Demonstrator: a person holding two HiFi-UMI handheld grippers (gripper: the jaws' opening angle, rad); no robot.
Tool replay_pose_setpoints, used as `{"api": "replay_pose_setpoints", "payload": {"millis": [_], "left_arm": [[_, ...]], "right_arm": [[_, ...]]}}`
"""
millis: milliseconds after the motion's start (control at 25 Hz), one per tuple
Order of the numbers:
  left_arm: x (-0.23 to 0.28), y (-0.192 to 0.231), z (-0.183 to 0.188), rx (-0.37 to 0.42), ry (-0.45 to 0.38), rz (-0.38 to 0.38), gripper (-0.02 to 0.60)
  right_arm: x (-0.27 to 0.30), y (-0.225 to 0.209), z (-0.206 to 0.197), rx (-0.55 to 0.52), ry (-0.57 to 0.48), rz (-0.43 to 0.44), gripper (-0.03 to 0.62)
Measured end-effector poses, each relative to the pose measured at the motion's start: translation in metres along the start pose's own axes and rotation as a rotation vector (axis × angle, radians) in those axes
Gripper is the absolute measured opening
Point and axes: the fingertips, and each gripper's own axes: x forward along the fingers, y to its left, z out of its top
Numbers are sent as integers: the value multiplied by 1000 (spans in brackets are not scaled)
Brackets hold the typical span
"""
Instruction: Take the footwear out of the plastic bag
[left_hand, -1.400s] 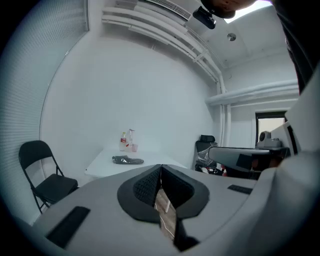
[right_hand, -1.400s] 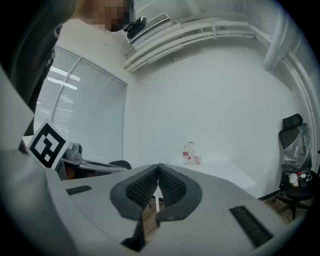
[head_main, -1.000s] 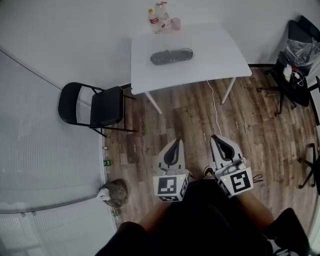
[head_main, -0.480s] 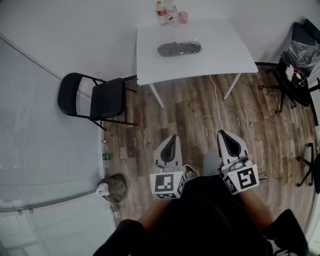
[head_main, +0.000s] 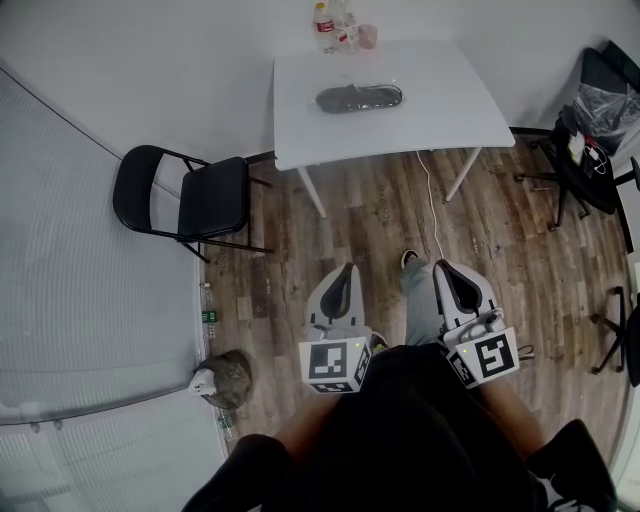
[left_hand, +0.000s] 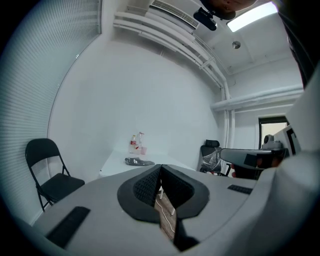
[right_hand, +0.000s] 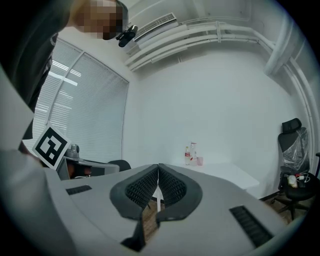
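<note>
**Approach stage: both grippers shut and empty, package not yet reached.**
The grey left gripper (head_main: 346, 272) and grey right gripper (head_main: 448, 268) are held side by side and roughly level above the wooden floor (head_main: 380, 215). Their jaws are fully together with nothing between them, judged to be a carrying posture for the approach. The dark flat footwear (head_main: 352, 98) is enclosed in a clear plastic bag (head_main: 390, 94) on the white rectangular counter (head_main: 450, 115), well apart from both grippers. The jaws are to be opened before contact.
</note>
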Motion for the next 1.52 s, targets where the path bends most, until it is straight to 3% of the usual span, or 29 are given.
{"api": "replay_pose_setpoints", "payload": {"millis": [200,480,960,1520], "left_arm": [[10,7,3,30,-10,14,23],[39,36,5,39,41,48,23],[117,70,8,42,87,62,23],[214,74,25,45,127,61,23]], "right_arm": [[10,-4,-4,16,-14,13,18],[59,-25,-9,52,-11,28,18],[135,-73,-20,69,20,44,18],[206,-142,-19,88,40,71,18]]}}
